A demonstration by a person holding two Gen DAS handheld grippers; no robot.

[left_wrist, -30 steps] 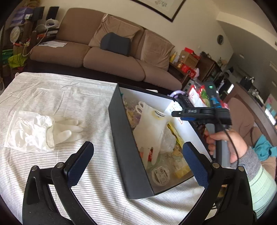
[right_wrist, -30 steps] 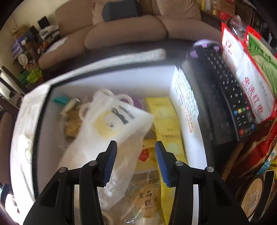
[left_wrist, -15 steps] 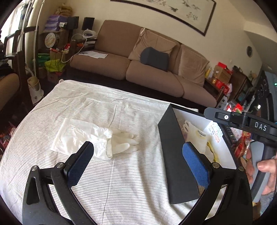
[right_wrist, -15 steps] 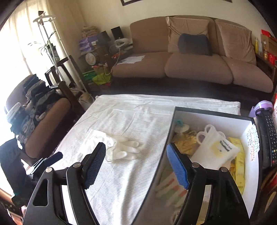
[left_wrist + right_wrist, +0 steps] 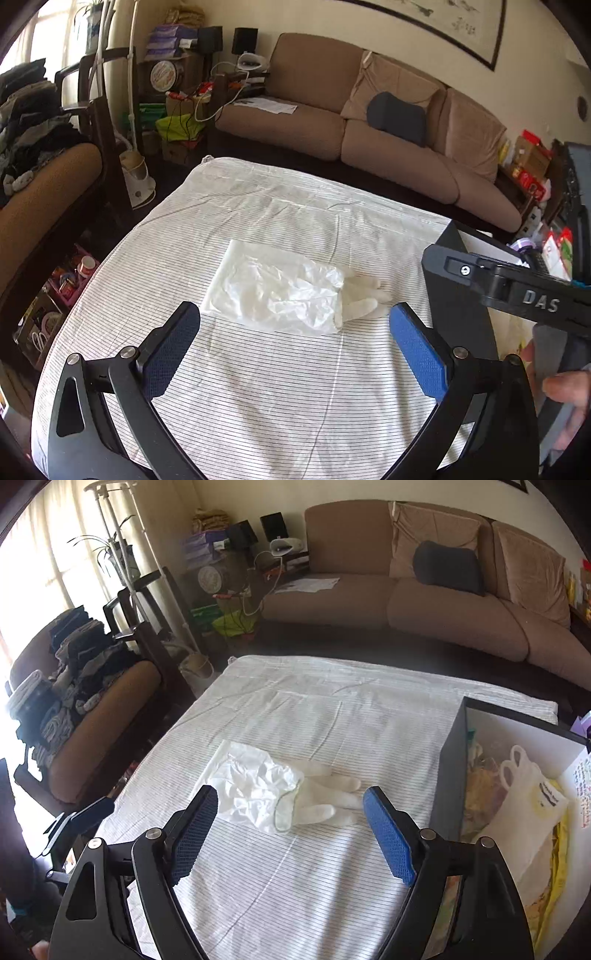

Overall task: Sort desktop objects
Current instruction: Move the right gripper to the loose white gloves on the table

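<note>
My right gripper point(image 5: 290, 834) has its blue pads spread wide with nothing between them, and the left gripper point(image 5: 295, 354) is spread just as wide and equally empty. Straight ahead of both sets of fingers lies the white glove point(image 5: 317, 801), flat on the striped cloth point(image 5: 295, 886), its cuff tucked into a crumpled clear plastic bag point(image 5: 247, 782). The pair forms one long shape running left to right across my line of approach, bag end to the left, fingertips pointing right toward the black box point(image 5: 448, 775), which stands near but apart from them. In the right wrist view the glove sits almost centred in the gap between the pads; in the left view it lies a little further off. I judge the right gripper the better placed, and a pinch across the short width where the cuff meets the bag looks the most secure.
</note>
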